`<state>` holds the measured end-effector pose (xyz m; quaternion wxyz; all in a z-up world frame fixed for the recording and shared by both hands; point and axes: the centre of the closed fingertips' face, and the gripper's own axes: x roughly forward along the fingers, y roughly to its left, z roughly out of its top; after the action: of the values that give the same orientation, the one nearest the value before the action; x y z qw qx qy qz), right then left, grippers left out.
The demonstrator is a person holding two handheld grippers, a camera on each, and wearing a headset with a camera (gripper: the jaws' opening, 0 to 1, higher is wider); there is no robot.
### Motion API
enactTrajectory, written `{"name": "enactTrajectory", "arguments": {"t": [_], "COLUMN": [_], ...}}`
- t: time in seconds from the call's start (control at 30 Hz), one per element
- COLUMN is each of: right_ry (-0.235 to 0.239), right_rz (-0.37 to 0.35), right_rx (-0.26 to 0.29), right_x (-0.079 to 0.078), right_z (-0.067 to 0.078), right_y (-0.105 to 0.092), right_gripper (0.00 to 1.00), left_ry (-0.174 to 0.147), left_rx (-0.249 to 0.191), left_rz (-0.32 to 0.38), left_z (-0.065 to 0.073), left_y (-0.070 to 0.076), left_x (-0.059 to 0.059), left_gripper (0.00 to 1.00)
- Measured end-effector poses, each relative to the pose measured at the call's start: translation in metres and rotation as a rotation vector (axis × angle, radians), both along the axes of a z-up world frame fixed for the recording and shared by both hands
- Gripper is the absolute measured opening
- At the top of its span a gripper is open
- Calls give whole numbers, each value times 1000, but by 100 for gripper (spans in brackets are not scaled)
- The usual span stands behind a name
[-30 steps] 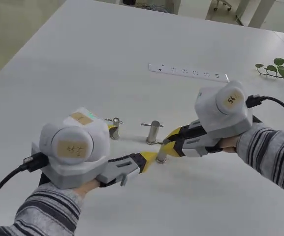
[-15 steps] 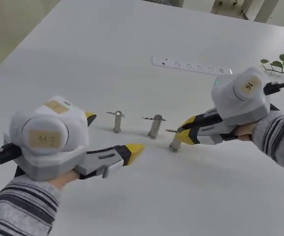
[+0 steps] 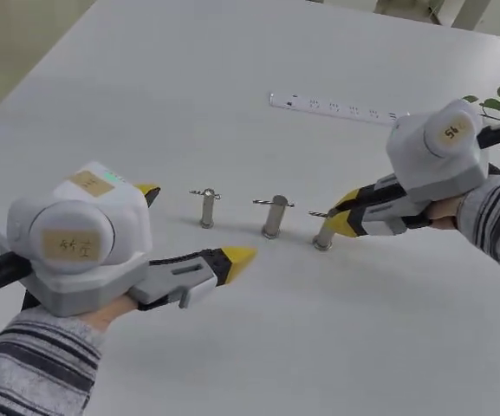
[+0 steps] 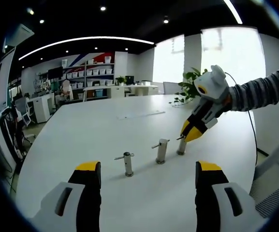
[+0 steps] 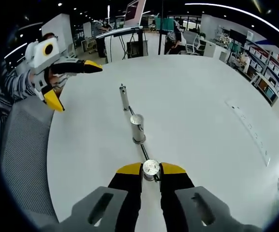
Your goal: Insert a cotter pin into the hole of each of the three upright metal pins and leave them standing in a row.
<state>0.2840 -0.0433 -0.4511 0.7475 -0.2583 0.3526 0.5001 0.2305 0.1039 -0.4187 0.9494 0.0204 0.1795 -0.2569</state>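
Left gripper (image 3: 193,223) has backed off, jaws spread; right gripper (image 3: 340,218) nearly closed at last pin (image 3: 323,240), cotter (image 3: 318,213) in; grip unclear. Probably finished.

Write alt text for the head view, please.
Three upright metal pins, cotter pins through them, stand in a row on a white table. The right hand-held gripper is at the rightmost pin; the left hand-held gripper is open.

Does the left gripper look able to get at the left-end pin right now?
Probably yes. The left gripper is open, with bare table between its jaws and the left-end pin; the right gripper is shut on the right-end pin, clear of that path.
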Motion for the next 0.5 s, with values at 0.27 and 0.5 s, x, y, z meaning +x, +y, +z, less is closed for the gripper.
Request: {"name": "enactTrajectory", "arguments": {"t": [0.27,0.5], "right_ry": [5,-5], "right_rz": [13,28], "right_rx": [2,6], "right_x": [6,10], "right_z": [0,-1], "right_y": [-3,-4], "right_gripper": [8,8], "left_ry": [15,33], "left_rx": [7,0], "left_rz": [6,21], "left_z": [-3,-7], "left_y": [0,1], "left_x": [1,2], "left_gripper": [81,80]}}
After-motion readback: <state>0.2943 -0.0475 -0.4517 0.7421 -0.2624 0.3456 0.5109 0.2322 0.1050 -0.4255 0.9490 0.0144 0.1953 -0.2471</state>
